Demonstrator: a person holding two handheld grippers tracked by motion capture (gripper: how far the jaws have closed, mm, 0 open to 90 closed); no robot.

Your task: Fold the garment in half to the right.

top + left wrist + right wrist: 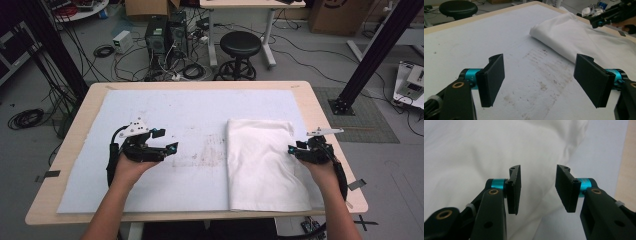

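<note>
Cloth: folded white cloth (265, 165) lay on the right half of the worktop (310, 100), on the pale mat (175, 115), long side running front to back.
Left hand-held gripper: left hand-held gripper (162, 140) sat well left of the cloth, jaws spread wide and released, nothing between them; stained mat showed in the gap in the left gripper view.
Right hand-held gripper: right hand-held gripper (291, 148) hung at the cloth's right edge, jaws apart, released, with the cloth's edge behind the gap (538, 190).
Stool: black stool (240, 47) stood beyond the worktop.
</note>
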